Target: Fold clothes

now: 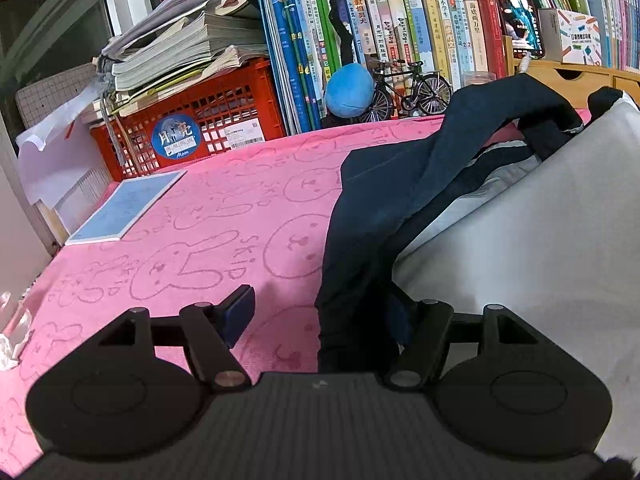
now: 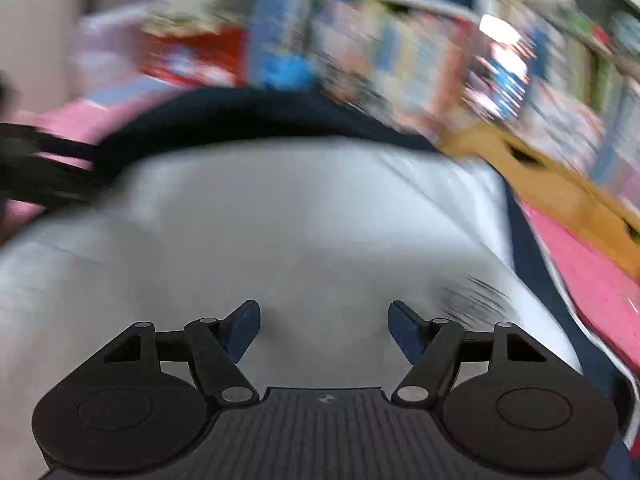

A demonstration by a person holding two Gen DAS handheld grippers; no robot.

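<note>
The right wrist view is smeared by motion: beyond the fingers, the shelf (image 2: 400, 40) is only streaks of colour, no title legible, and the dark band (image 2: 240, 120) past the white cloth (image 2: 300, 220) has no sharp edge. At the far left, a black shape (image 2: 36, 168) is too blurred to name.

In the left wrist view, the right finger's pad (image 1: 400, 320) is mostly hidden behind the navy sleeve (image 1: 360, 260), which hangs between the fingers and is cut off from sight by the gripper body. The white cloth (image 1: 540, 240) runs off the right edge. Left of the fingers, a crumpled white thing (image 1: 12, 344) is cut by the frame edge and cannot be identified.
</note>
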